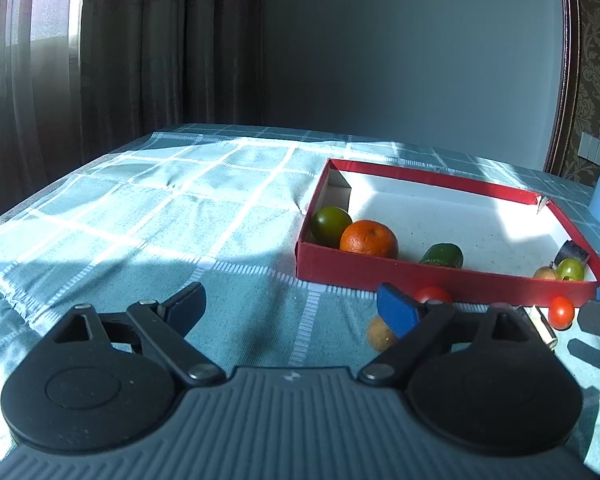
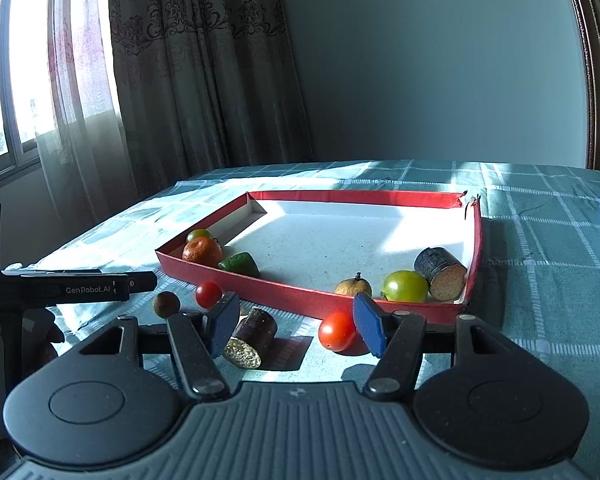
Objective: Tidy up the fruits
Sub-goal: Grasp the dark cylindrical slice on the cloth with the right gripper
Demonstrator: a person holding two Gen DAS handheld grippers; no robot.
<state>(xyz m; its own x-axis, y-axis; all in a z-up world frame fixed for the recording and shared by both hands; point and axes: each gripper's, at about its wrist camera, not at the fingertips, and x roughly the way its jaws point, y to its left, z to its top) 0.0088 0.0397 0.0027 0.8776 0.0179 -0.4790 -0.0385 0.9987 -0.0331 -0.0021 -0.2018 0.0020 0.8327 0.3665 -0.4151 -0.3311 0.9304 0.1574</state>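
Well, both tongs are spread and empty; right tongs (image 2: 296, 326) sit low over the tabletop (image 2: 540, 240) just in front of the red box (image 2: 284, 294), left tongs (image 1: 290, 306) hover further left over bare checked cloth. Already in the box: orange (image 2: 202, 255), green tomato (image 2: 405, 286), green chunk (image 2: 240, 264), small brown fruit (image 2: 353, 286), a cut dark-skinned piece (image 2: 440, 274), another greenish fruit (image 2: 199, 234) at the far-left corner. Loose outside the front wall: red cherry tomato (image 2: 337, 332) touching or just beside the right pad, cut cane-like piece (image 2: 252, 338) between the pads, second red tomato (image 2: 209, 294) and a round brown fruit (image 2: 166, 304) further left. Likely next pick is the near tomato or the cane piece, can't tell which; tomato looks light, smooth, soft-skinned, will roll and could squash, so pinch gently across its widest middle; cane piece looks stiff and rough, grip across the cylinder sides, not the cut faces.
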